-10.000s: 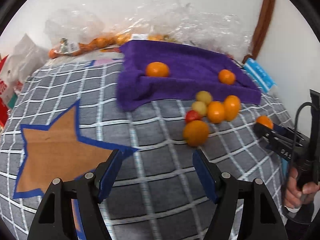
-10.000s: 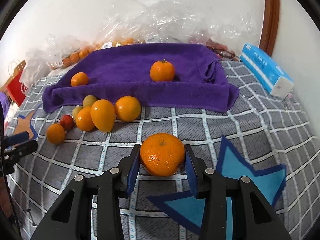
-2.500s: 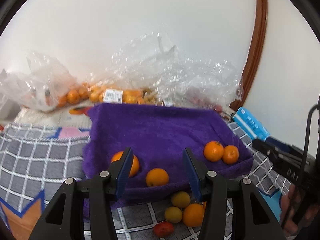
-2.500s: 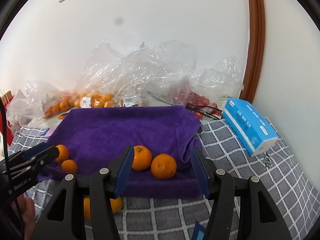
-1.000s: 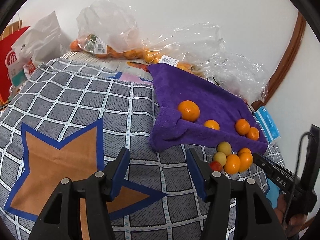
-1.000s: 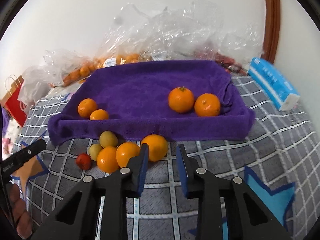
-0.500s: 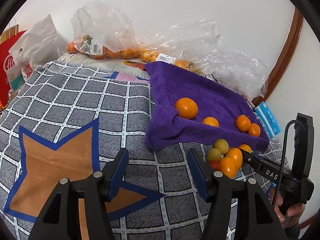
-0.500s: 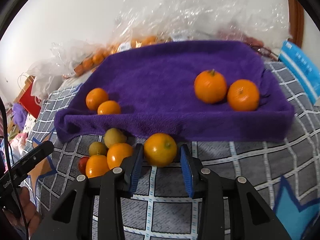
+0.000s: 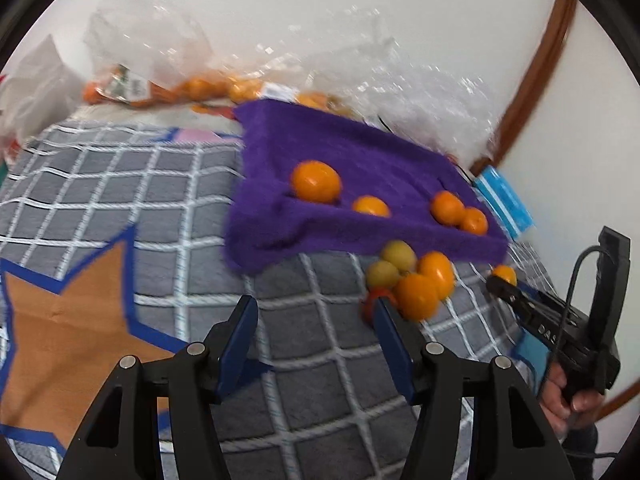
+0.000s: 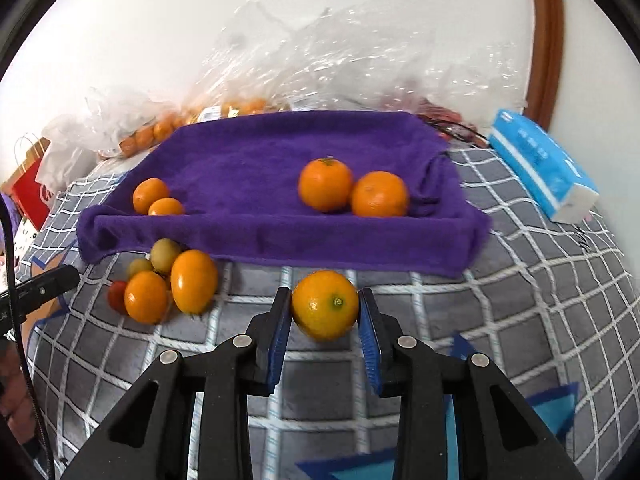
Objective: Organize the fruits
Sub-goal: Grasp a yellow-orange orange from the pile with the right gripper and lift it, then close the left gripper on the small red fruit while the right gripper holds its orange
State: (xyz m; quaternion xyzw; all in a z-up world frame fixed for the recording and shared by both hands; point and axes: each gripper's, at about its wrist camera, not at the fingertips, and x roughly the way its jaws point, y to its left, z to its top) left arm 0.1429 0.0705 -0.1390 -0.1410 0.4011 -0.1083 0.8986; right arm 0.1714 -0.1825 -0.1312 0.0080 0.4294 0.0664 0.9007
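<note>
- Fruits: loose citrus and small fruits on a grey checked quilt (image 10: 520,320), part on a purple towel (image 10: 256,160), part just in front of its near edge.
- Quilt: grey with white grid lines; an orange star patch (image 9: 60,320) with a blue border to the left, blue patches at lower right.
- Towel: spread on the quilt toward the wall, its near edge folded into a ridge.
- Plastic bags (image 10: 320,52): clear, crumpled, heaped behind the towel against the wall; some contain small oranges.
- Tissue pack (image 10: 544,164): blue, on the quilt right of the towel.
- Left gripper (image 9: 316,312): held above bare quilt, jaws apart and closing, nothing between them.
- Right gripper (image 10: 325,308): blue pads clamped on either side of one orange (image 10: 325,305), just in front of the towel's near edge.
- Oranges on towel: a touching pair (image 10: 352,192) at right; a second touching pair (image 10: 156,200) at left, behind the ridge.
- Loose cluster (image 10: 172,280): two orange fruits, two yellow-green ones and a small red one, bunched together on the quilt at the towel's left front corner.
</note>
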